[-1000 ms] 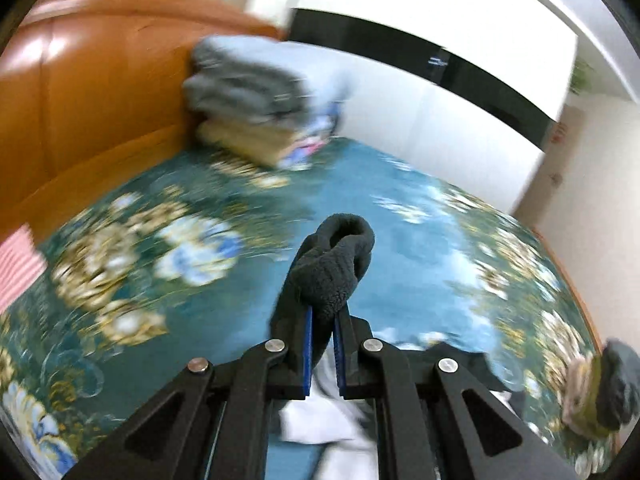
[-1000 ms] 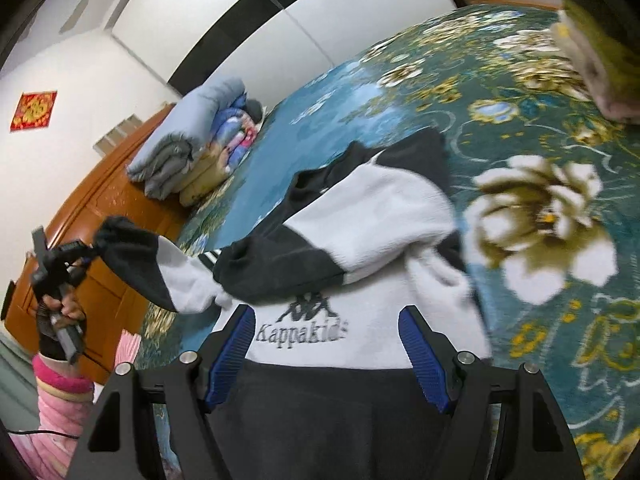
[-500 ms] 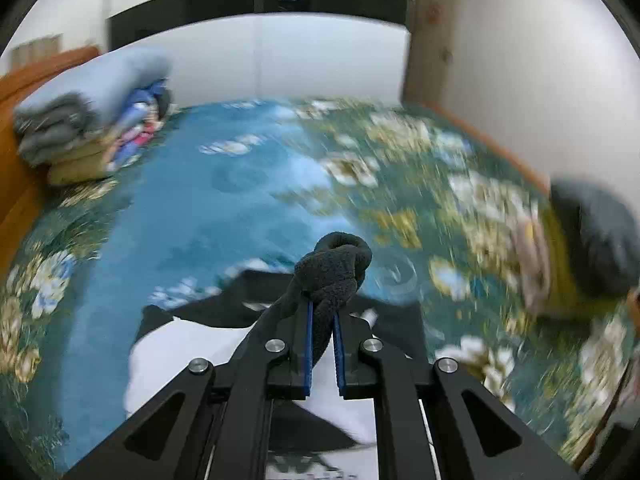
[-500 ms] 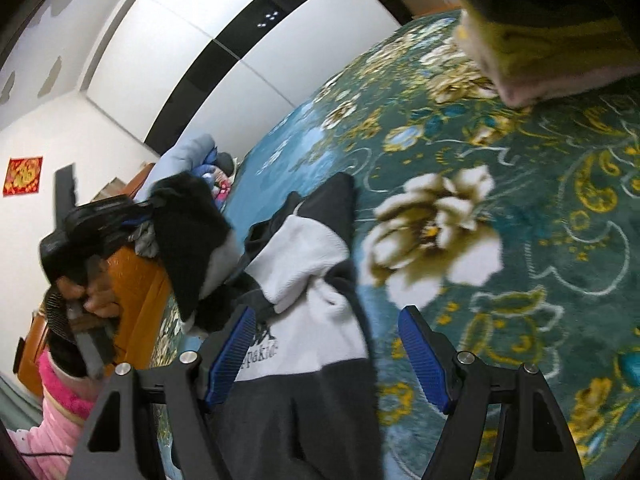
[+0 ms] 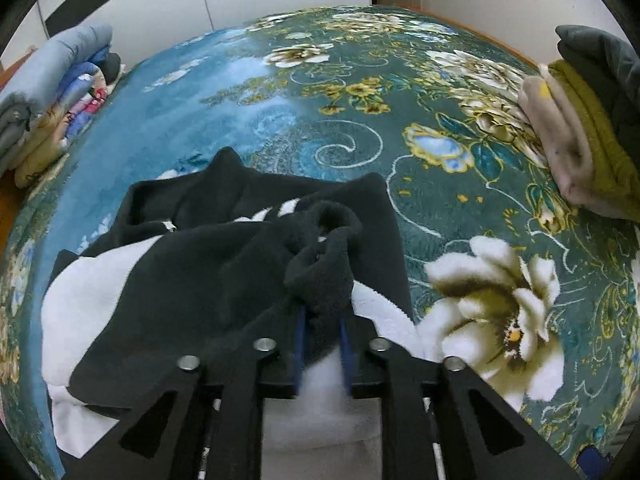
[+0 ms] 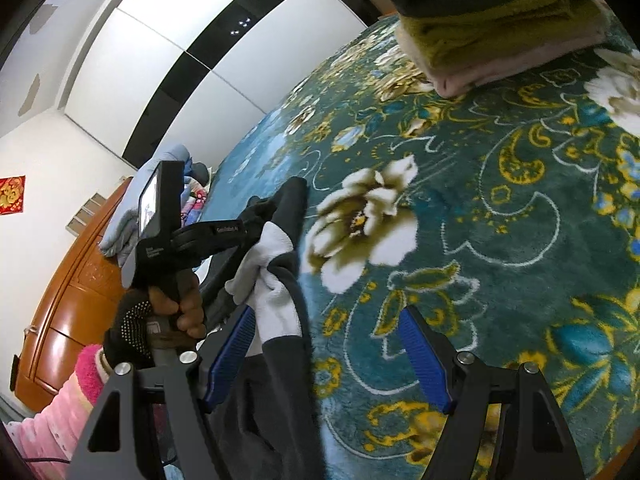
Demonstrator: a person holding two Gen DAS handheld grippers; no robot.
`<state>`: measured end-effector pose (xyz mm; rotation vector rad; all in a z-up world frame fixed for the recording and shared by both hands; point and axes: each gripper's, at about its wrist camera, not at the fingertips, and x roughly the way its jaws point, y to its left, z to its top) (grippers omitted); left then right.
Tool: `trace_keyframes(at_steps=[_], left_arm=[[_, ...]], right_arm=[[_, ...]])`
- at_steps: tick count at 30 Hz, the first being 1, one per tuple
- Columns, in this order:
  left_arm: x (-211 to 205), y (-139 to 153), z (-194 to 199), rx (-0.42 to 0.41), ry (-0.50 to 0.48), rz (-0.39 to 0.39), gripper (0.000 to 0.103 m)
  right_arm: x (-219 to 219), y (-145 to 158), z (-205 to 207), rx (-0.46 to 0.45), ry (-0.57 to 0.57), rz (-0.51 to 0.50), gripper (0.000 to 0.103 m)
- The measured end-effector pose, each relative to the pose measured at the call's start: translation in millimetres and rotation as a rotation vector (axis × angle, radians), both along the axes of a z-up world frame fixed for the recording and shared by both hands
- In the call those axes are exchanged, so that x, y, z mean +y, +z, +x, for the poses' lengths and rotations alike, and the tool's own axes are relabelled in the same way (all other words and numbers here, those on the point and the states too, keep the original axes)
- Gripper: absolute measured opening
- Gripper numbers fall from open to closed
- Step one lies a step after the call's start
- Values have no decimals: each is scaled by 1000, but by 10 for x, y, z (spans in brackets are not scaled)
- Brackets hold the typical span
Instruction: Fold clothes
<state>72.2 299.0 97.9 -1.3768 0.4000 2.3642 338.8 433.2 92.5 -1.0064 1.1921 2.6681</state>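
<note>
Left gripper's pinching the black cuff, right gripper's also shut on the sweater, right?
Not quite. The left gripper does pinch the black cuff, but the right gripper is open; the right wrist view shows its jaws spread, clamping nothing on the sweater.

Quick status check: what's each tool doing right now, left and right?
Left tool: closed on the black sleeve cuff of the sweatshirt.
Right tool: open, holding nothing, beside the sweatshirt.

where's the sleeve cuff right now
In the left wrist view the black cuff sits low centre, between the left gripper fingers, over the sweatshirt body.
</note>
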Motion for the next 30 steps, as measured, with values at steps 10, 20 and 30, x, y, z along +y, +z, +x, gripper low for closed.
trace_keyframes(at_steps=[10,20,30], left_arm=[[-974,259,58,-156,-26,292,55],[-2773,76,-235,-148,342,415,55],[-2885,-149,-160,-204,298,432,55]], right_arm=[[-146,152,-183,-9,45,62,77],[-620,256,-1286,-25,242,35,77],[-758,21,-2403,-165,215,1,66]])
